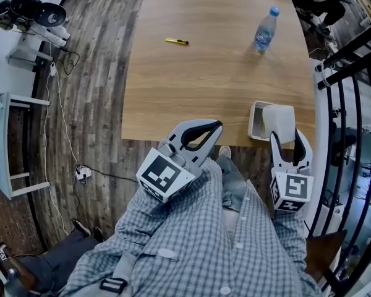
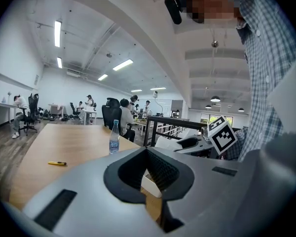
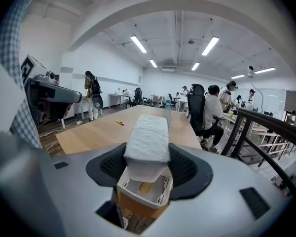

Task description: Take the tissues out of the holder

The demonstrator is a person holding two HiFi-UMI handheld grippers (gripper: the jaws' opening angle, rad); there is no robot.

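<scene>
"Checked shirt [image 1: 191, 240] fills the bottom of the head view, and just past it, at lower right, the right gripper [image 1: 289, 142] has its jaws pinching the tissues [image 3: 147, 135]. See that?"

"Yes. It's a white stack clamped across its width, sitting above the holder [image 1: 254, 121], which stands by the table [image 1: 204, 73] edge at lower right. The lowest sheet hangs at the holder's mouth, and I can't tell whether it touches."

"And the left gripper [image 2: 147, 151]?"

"Its jaws are pressed together with nothing between them. It's off the table at bottom centre, near the holder but apart from it."

"So how would you finish the lift?"

"Straight up, I'd say, slowly and with the stack level. That holder looks light. If the hanging sheet drags on the rim it could tip, or slide off the edge, which is close."

"Steady it with the left one?"

"That would be my call: closed tips on the rim, pressing down. And the grip firm, no harder — soft paper squashes, and the middle sheets may slip out. The bottle [image 1: 265, 30] and the yellow pen [image 1: 177, 41] lie well apart in the upper frame — no trouble there."
</scene>
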